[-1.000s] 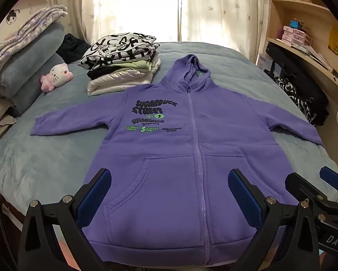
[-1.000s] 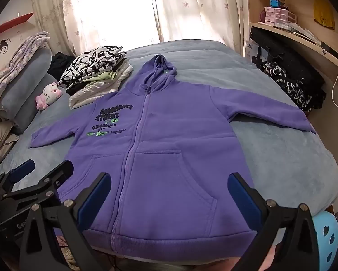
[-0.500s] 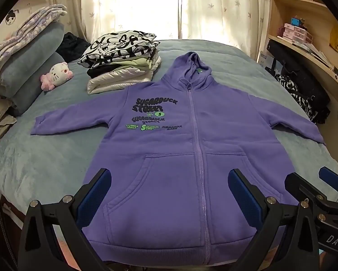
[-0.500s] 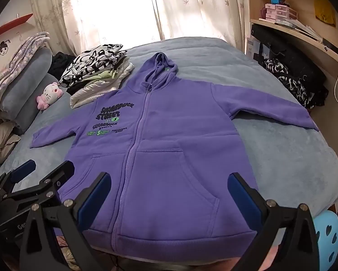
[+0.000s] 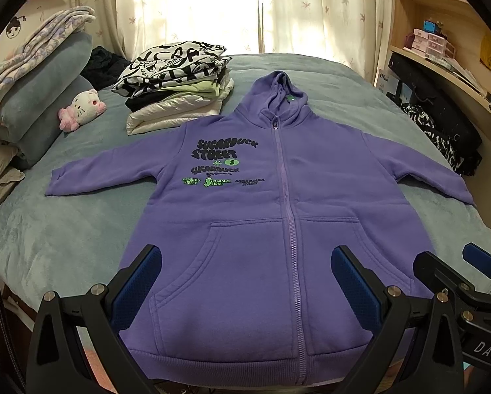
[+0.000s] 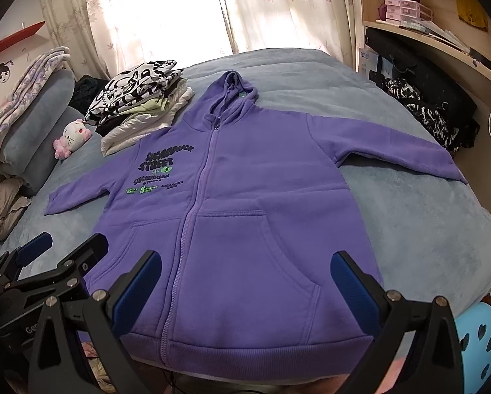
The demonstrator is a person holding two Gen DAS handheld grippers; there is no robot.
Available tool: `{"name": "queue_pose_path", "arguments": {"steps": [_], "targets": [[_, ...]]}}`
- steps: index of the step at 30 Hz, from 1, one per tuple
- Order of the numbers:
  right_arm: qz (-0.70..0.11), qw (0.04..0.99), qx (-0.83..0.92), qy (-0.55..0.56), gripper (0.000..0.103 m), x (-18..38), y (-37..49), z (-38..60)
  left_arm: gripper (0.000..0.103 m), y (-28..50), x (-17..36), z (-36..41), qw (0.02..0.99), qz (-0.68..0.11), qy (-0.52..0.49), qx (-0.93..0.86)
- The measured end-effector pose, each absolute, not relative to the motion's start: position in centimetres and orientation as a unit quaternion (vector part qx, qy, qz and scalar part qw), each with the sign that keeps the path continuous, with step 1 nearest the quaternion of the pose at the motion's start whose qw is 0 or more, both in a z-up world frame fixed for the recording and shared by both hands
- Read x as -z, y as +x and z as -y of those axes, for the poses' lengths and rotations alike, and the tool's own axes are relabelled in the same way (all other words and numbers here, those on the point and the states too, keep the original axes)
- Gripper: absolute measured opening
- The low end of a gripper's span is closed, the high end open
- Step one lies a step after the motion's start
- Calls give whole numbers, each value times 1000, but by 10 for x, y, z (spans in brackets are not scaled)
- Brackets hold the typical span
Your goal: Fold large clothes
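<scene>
A purple zip hoodie (image 5: 245,229) (image 6: 245,203) lies flat and face up on the grey-blue bed (image 5: 64,239), sleeves spread to both sides, hood toward the window. Black and green lettering sits on its chest. My left gripper (image 5: 247,262) hovers open over the hem, above the left pocket and zipper. My right gripper (image 6: 247,266) is also open, above the right pocket near the hem. Neither touches the cloth. Each gripper shows at the edge of the other's view.
A stack of folded clothes (image 5: 176,88) sits behind the left sleeve, with a plush toy (image 5: 81,108) and rolled bedding (image 5: 32,98) further left. Dark bags (image 5: 442,124) and a shelf line the right side. A blue stool (image 6: 478,344) stands at the bed's near right corner.
Both views have pulled back and risen slightly, so the hoodie sits a little lower and farther. The hoodie itself has not moved and both grippers stay open.
</scene>
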State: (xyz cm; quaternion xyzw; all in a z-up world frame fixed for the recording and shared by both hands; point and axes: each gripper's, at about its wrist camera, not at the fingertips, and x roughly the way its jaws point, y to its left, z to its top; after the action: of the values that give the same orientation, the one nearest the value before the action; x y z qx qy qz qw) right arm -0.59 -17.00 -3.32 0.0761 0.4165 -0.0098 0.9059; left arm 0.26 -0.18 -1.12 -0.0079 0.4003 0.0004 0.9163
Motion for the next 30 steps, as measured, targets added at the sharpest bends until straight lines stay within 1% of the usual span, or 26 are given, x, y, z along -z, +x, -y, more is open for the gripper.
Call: {"name": "queue_pose_path", "arguments": {"steps": [30], "targets": [[-426, 901, 8, 85, 103, 43, -1, 177, 102, 3, 14, 6, 911, -412, 2, -3]]}}
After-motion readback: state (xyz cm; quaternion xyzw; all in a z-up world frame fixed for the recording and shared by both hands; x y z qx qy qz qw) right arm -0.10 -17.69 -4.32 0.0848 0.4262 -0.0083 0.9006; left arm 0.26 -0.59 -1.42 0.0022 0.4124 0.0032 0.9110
